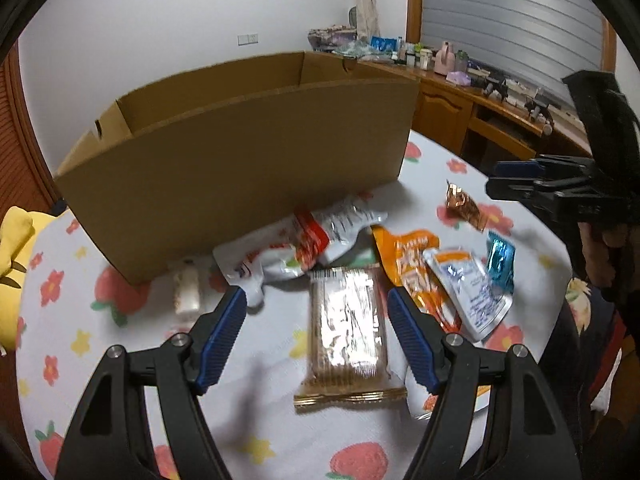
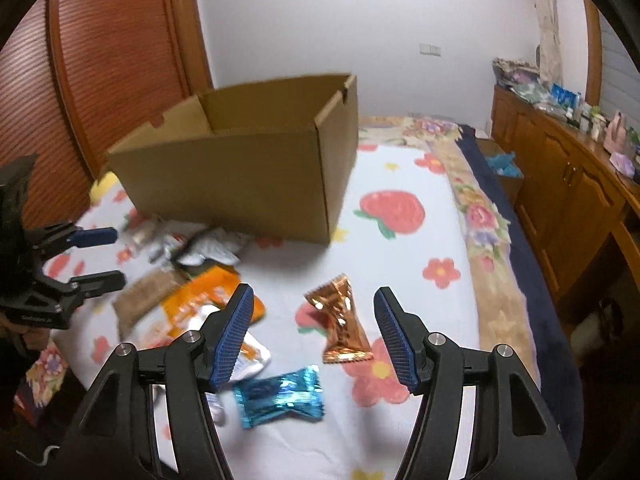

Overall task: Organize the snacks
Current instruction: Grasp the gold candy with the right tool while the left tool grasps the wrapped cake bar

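An open cardboard box (image 1: 240, 168) stands on the flowered sheet; it also shows in the right wrist view (image 2: 240, 184). My left gripper (image 1: 316, 312) is open and empty, its fingers either side of a clear-wrapped biscuit pack (image 1: 346, 332). Behind lie a red-white pouch (image 1: 304, 248), an orange pouch (image 1: 412, 264), a white sachet (image 1: 468, 292), a blue candy (image 1: 500, 260) and a copper candy (image 1: 464, 202). My right gripper (image 2: 316, 320) is open and empty above the copper candy (image 2: 340, 324), with the blue candy (image 2: 280, 398) lower left.
A small white bottle (image 1: 186, 288) lies by the box front. A wooden sideboard (image 2: 568, 184) with clutter runs along the right. A yellow plush (image 1: 14, 260) sits at the left bed edge. The other gripper shows at each view's side (image 1: 520, 188).
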The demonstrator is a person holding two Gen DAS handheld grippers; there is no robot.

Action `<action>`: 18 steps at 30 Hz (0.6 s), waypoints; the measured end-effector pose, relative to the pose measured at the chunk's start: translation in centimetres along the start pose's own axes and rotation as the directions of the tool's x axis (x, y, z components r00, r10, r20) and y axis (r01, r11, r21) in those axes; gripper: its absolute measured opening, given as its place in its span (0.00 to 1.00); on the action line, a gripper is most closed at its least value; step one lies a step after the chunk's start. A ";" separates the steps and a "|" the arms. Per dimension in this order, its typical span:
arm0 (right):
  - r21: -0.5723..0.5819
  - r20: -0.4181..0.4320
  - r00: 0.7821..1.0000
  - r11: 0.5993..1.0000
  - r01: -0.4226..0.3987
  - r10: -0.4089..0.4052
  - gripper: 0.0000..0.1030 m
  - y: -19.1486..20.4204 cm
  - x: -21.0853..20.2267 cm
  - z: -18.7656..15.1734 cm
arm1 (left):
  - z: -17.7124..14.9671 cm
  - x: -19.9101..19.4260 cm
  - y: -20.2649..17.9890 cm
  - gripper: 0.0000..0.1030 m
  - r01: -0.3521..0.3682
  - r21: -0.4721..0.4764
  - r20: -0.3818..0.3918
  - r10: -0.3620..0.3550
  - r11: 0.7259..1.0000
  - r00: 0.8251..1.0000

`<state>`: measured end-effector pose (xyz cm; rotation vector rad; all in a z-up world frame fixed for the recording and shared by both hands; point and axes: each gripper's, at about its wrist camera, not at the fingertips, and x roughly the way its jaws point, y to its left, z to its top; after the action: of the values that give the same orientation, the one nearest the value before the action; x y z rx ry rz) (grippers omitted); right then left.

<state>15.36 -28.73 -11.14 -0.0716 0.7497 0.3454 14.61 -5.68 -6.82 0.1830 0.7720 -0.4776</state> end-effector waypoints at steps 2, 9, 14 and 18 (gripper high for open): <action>0.002 -0.028 1.000 1.000 -0.003 0.003 0.58 -0.5 1.3 -0.4 | -0.4 0.4 -0.3 0.72 0.003 0.003 -0.007 -0.003 1.000 1.000; 0.003 -0.100 0.995 1.000 0.011 -0.011 0.44 -1.9 4.6 -1.1 | -1.4 1.2 -0.4 0.71 0.012 -0.013 -0.025 -0.013 1.000 1.000; -0.003 -0.113 0.993 1.000 0.020 -0.020 0.36 -2.2 5.5 -1.2 | -1.7 1.6 -0.4 0.71 0.012 -0.015 -0.030 -0.012 1.000 0.999; 0.003 -0.100 0.995 1.000 0.019 -0.019 0.35 -2.3 5.5 -1.3 | -1.9 1.7 -0.5 0.70 0.002 -0.006 -0.034 -0.002 1.000 0.999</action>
<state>19.02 -29.54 -15.95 -0.0929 0.8484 0.3242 14.19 -6.09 -9.39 0.1850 0.8068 -0.4747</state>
